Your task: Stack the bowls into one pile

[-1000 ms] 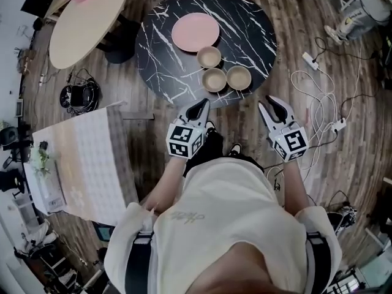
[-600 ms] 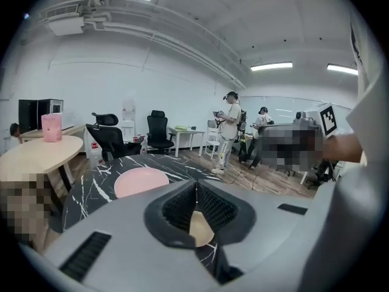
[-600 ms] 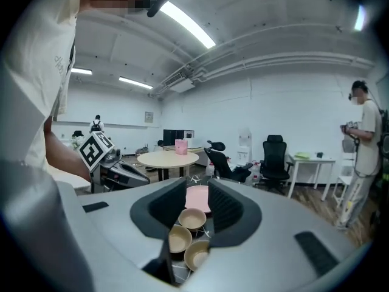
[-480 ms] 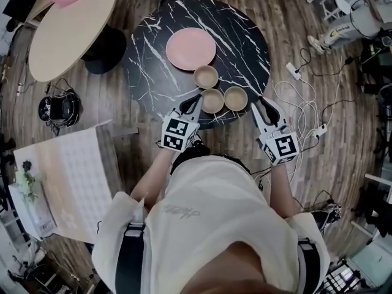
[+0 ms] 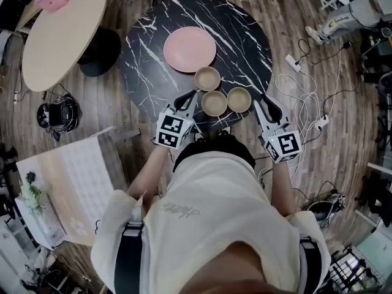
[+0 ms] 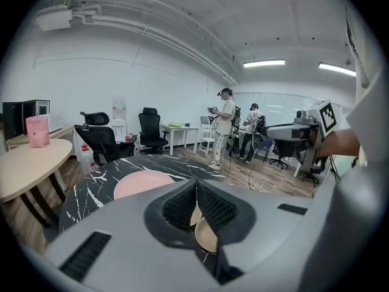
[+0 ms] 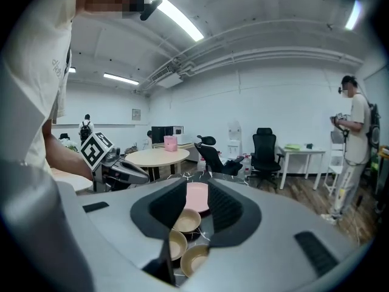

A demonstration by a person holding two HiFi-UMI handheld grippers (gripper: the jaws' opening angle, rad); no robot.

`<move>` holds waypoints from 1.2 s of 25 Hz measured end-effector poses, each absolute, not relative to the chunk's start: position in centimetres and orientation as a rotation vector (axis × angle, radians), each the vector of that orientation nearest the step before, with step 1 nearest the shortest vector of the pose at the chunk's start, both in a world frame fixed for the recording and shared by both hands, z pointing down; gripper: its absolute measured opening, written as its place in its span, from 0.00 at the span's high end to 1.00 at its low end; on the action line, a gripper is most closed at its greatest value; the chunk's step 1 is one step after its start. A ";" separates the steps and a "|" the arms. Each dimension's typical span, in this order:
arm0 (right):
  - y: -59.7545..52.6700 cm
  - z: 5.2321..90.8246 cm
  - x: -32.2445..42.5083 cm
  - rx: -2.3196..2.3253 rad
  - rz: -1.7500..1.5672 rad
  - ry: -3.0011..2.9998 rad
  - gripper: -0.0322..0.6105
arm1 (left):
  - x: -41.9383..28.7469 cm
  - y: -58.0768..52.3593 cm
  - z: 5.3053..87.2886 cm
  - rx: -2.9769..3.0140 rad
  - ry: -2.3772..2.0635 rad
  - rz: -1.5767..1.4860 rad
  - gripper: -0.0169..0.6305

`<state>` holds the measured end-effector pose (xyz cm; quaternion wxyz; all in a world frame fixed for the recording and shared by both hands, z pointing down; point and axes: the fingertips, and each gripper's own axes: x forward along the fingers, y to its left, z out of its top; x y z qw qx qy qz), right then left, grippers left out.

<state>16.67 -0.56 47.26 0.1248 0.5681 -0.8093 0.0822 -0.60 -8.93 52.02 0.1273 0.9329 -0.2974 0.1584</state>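
Three tan bowls stand apart near the front edge of the black marble table point(image 5: 153, 35): a far bowl point(image 5: 207, 78), a middle bowl point(image 5: 215, 103) and a right bowl point(image 5: 239, 100). A pink plate point(image 5: 189, 49) lies behind them. My left gripper point(image 5: 187, 100) is at the table's edge just left of the middle bowl, its pads meeting at the tips, holding nothing. My right gripper point(image 5: 267, 107) hovers to the right of the right bowl, open and empty. The right gripper view shows all three bowls point(image 7: 186, 219) between the jaws of the right gripper point(image 7: 197, 190). In the left gripper view, the left gripper point(image 6: 196, 184) frames a bowl point(image 6: 206, 236).
A beige round table point(image 5: 61, 29) stands at the far left. White cables point(image 5: 312, 90) and a power strip point(image 5: 293, 63) lie on the wood floor to the right. A white patterned surface point(image 5: 73, 176) sits at the left. Two people point(image 6: 226, 126) stand across the room.
The person has stepped closer to the marble table. Both grippers moved forward from over the floor to the table's front edge, flanking the bowls.
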 end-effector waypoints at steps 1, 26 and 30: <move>-0.9 47.3 16.7 1.654 0.251 -2.366 0.79 | -0.7 -9.0 52.1 2.706 -0.870 0.466 0.94; -12.8 53.9 24.0 1.358 0.322 -2.526 0.80 | 1.7 -15.9 49.8 2.446 -1.300 0.408 0.94; -12.6 55.0 24.3 1.361 0.400 -2.544 0.80 | 1.9 -15.6 49.7 2.414 -1.290 0.378 0.94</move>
